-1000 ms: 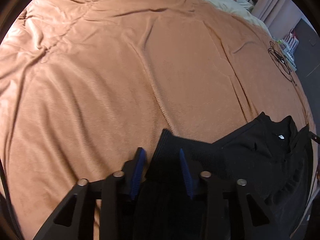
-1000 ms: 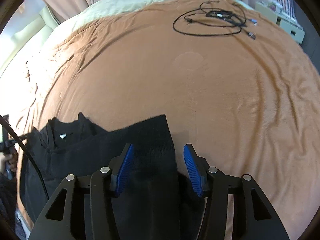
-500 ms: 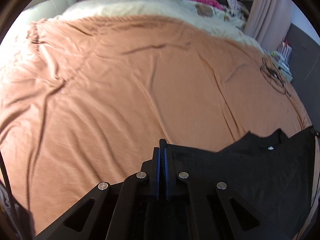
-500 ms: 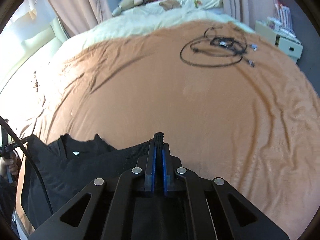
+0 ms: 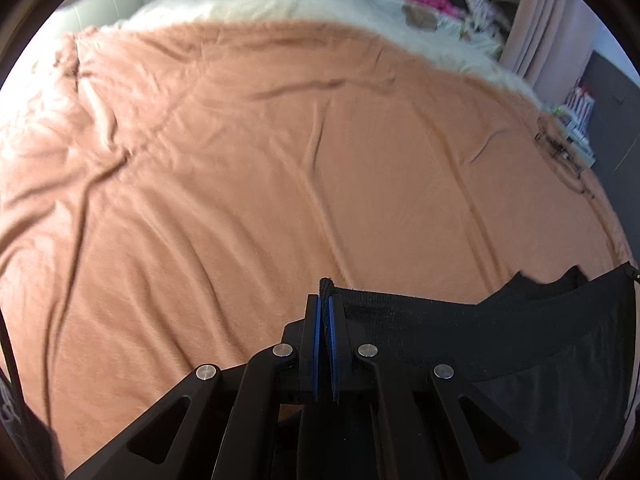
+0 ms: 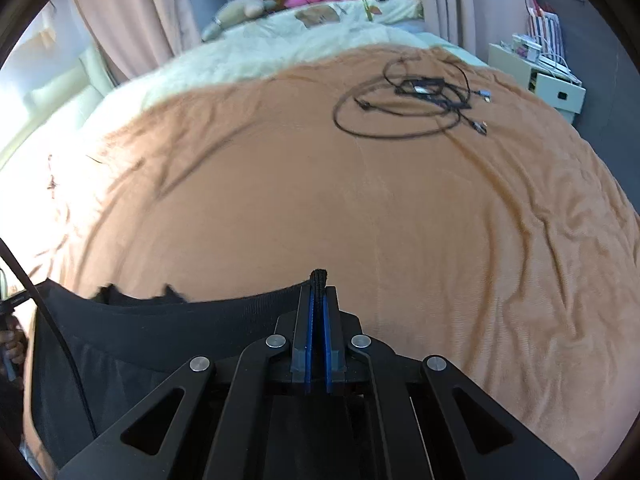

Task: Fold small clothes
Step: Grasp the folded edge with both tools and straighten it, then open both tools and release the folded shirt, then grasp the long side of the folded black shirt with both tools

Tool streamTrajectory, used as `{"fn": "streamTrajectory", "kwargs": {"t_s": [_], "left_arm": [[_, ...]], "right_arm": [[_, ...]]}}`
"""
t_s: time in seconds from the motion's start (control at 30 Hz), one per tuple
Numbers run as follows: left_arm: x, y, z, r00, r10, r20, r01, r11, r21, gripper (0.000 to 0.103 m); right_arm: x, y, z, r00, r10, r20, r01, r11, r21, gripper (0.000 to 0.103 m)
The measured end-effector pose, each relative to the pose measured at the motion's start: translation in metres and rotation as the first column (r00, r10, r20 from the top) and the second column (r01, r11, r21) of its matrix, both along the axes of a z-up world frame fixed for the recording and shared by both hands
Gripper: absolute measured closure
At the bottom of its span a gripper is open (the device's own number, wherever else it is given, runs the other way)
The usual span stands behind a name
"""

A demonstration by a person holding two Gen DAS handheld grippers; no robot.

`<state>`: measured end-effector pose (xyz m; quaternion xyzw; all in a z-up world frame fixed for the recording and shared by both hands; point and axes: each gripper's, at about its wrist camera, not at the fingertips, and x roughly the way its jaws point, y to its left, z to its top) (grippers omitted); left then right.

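Note:
A black garment (image 5: 500, 336) with a ribbed hem hangs stretched between my two grippers, lifted above the orange bedspread (image 5: 260, 168). My left gripper (image 5: 325, 308) is shut on one corner of the hem, which pokes out above the blue pads. My right gripper (image 6: 318, 300) is shut on the other corner; the garment (image 6: 160, 328) runs off to the left there. The garment's lower part is hidden behind the gripper frames.
A coil of black cables (image 6: 416, 100) lies on the bedspread (image 6: 360, 208) at the far right. A cream blanket (image 6: 260, 52), pillows and pink clothes lie at the head of the bed. A white bedside unit (image 6: 548, 80) stands to the right.
Both grippers closed on the hem corners, then rose and tilted up. The garment has lifted off the bedspread and pulled taut between them.

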<state>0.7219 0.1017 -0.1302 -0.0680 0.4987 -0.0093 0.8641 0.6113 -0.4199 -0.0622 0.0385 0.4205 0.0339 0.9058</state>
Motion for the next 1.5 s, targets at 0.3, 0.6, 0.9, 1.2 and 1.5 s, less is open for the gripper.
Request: {"fn": "streamTrajectory", "kwargs": {"t_s": [0.3,0.6,0.9,1.2,1.5], "left_arm": [[-0.021,-0.001,0.012,1.000,-0.005,-0.008,0.005,0.999,-0.042,0.074],[-0.085,-0.005,0.060,0.999,-0.033,0.038,0.034,0.999,-0.034,0.048],[-0.156,-0.008,0.088,0.998,-0.026,0.053,0.029,0.998,-0.054,0.048],[-0.219,-0.005,0.087,0.997,0.033,0.064,-0.027,0.996,-0.090,0.048],[-0.273,-0.001,0.053,0.994,0.105,0.025,-0.101,0.985,-0.139,0.048]], "right_arm": [[-0.006,0.013,0.008,0.999,-0.036,0.002,0.036,0.999,-0.024,0.031],[-0.079,0.014,0.028,1.000,0.006,-0.015,-0.007,1.000,-0.010,0.031],[-0.161,-0.005,0.054,1.000,-0.010,-0.015,0.010,1.000,0.023,0.031],[-0.233,-0.033,0.044,0.997,-0.080,-0.022,0.083,0.986,0.143,0.031],[-0.299,-0.059,0.003,0.986,-0.162,-0.047,0.169,0.939,0.300,0.031]]}}
